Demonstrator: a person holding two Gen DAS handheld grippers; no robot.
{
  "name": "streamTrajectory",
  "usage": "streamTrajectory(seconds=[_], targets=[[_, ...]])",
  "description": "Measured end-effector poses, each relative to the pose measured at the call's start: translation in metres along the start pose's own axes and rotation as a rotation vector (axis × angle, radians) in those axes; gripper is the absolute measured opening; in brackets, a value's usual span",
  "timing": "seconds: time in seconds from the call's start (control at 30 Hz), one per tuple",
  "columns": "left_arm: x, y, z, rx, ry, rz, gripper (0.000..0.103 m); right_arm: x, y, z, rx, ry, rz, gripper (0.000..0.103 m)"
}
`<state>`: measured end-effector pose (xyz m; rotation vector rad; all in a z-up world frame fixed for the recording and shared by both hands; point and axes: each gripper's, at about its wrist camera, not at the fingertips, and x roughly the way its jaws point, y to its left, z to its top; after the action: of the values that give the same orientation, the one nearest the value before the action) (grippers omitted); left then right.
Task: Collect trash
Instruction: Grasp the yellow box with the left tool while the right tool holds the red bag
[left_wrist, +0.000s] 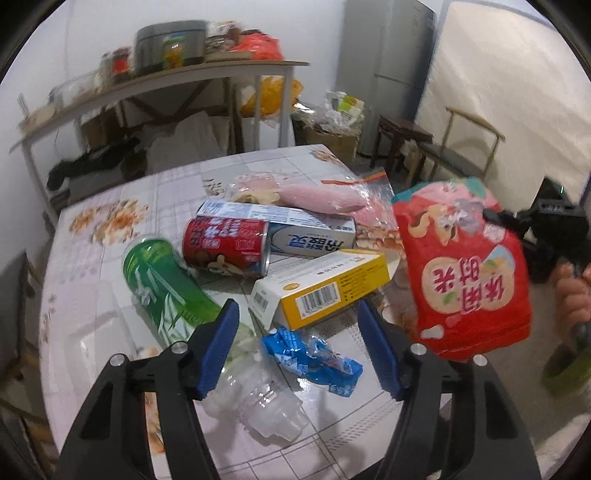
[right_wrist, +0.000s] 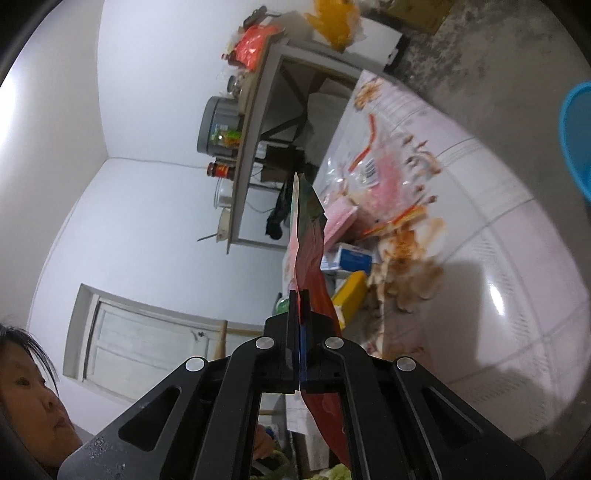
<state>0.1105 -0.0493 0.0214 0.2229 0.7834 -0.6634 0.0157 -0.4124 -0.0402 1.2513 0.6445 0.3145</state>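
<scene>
My left gripper (left_wrist: 297, 306) hovers open over a pile of trash on the table (left_wrist: 92, 332). A crumpled blue wrapper (left_wrist: 310, 358) and a yellow box (left_wrist: 325, 288) lie below the gap between its blue pads, untouched. Around them are a green can (left_wrist: 166, 288), a red can (left_wrist: 227, 245), a white-blue carton (left_wrist: 306, 236), clear plastic cups (left_wrist: 266, 398) and a zip bag with pink contents (left_wrist: 321, 195). A red snack bag (left_wrist: 465, 273) hangs above the table at the right. My right gripper (right_wrist: 300, 295) is shut on that red snack bag (right_wrist: 314, 258), seen edge-on.
A blue bin (right_wrist: 576, 144) sits on the floor beyond the table's edge. A cluttered shelf table (left_wrist: 166, 77) stands behind, with a chair (left_wrist: 461, 147) and a fridge at the back right. A person's hand (left_wrist: 572, 295) grips the right tool's handle; their head (right_wrist: 26, 387) is close by.
</scene>
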Motion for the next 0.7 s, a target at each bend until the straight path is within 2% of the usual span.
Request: streamTrajectory(seconds=[0.1, 0.2, 0.33, 0.4, 0.57, 0.6, 0.63, 0.7], targets=[[0.010, -0.018, 0.005, 0.146, 0.022, 0.033, 0.065, -0.008, -0.005, -0.001, 0.014, -0.032, -0.008, 0.000], [0.034, -0.046, 0.011, 0.365, 0.076, 0.113, 0.072, -0.010, -0.011, -0.003, 0.037, -0.050, 0.002, 0.000], [0.072, -0.074, 0.005, 0.624, 0.152, 0.213, 0.073, -0.012, -0.014, -0.004, 0.048, -0.065, 0.018, 0.000], [0.089, -0.082, 0.002, 0.706, 0.178, 0.262, 0.073, -0.015, -0.016, -0.004, 0.051, -0.075, 0.027, 0.000], [0.119, -0.084, 0.000, 0.781, 0.224, 0.351, 0.073, -0.024, -0.022, -0.007, 0.053, -0.091, 0.045, 0.000], [0.122, -0.082, 0.000, 0.783, 0.225, 0.363, 0.069, -0.026, -0.023, -0.007, 0.055, -0.094, 0.050, 0.000], [0.125, -0.081, -0.001, 0.787, 0.229, 0.373, 0.059, -0.027, -0.024, -0.008, 0.058, -0.097, 0.051, 0.000], [0.126, -0.080, -0.001, 0.790, 0.234, 0.379, 0.049, -0.030, -0.027, -0.007, 0.063, -0.101, 0.054, 0.000]])
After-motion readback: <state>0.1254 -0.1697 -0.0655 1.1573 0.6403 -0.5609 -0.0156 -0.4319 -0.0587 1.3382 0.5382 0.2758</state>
